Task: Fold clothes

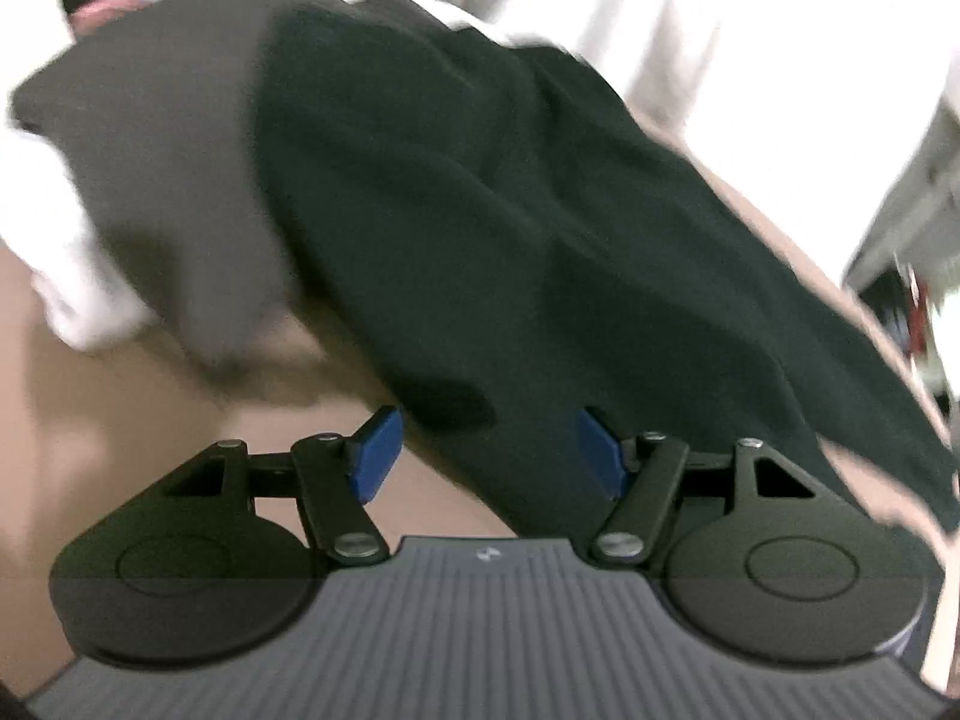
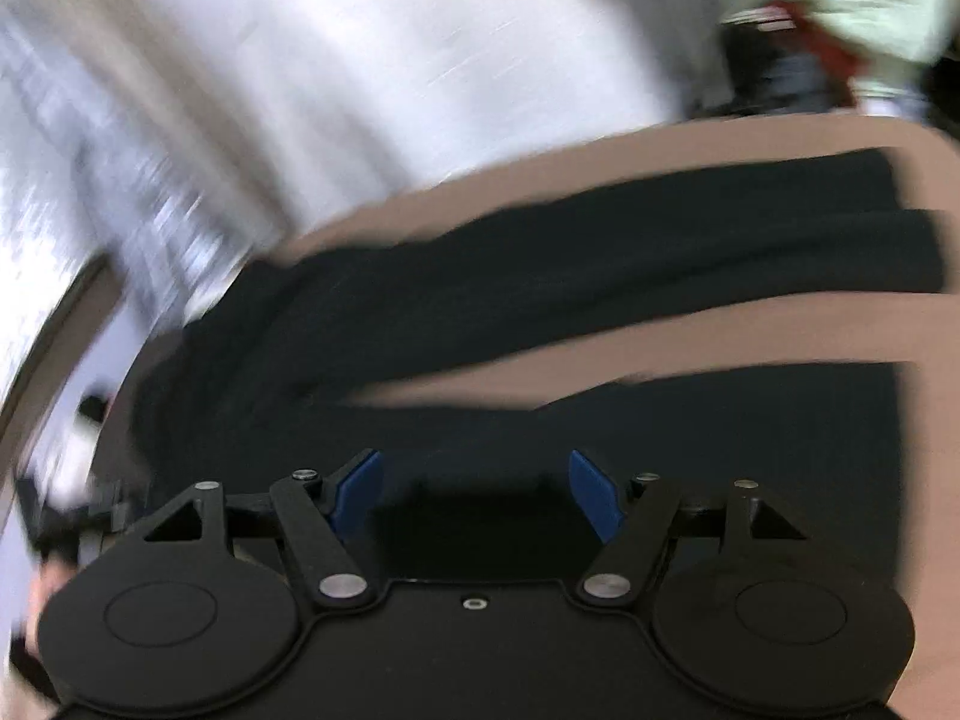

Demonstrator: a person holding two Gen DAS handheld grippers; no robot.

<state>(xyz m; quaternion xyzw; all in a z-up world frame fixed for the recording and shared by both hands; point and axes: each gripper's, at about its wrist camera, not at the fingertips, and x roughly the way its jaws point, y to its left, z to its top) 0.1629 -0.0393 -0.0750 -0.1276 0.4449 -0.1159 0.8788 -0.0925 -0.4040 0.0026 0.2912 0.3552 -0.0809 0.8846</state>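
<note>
A dark, near-black garment (image 1: 480, 210) lies spread and creased on the tan table (image 1: 120, 420). My left gripper (image 1: 487, 420) hovers over its near edge, blue pads wide apart, and the cloth below them is not pinched. In the right wrist view the same dark garment (image 2: 540, 276) stretches across the table (image 2: 720, 336) in long folds, with another dark panel close under the gripper. My right gripper (image 2: 474, 462) is open above that panel, with nothing pressed between its pads. Both views are blurred.
A grey garment (image 1: 168, 150) lies left of the dark one, with white cloth (image 1: 72, 276) beyond it. A hand on something black (image 1: 102, 6) shows at the far left corner. Blurred clutter (image 1: 912, 312) sits past the table's right edge, and more clutter (image 2: 792, 60) beyond its far side.
</note>
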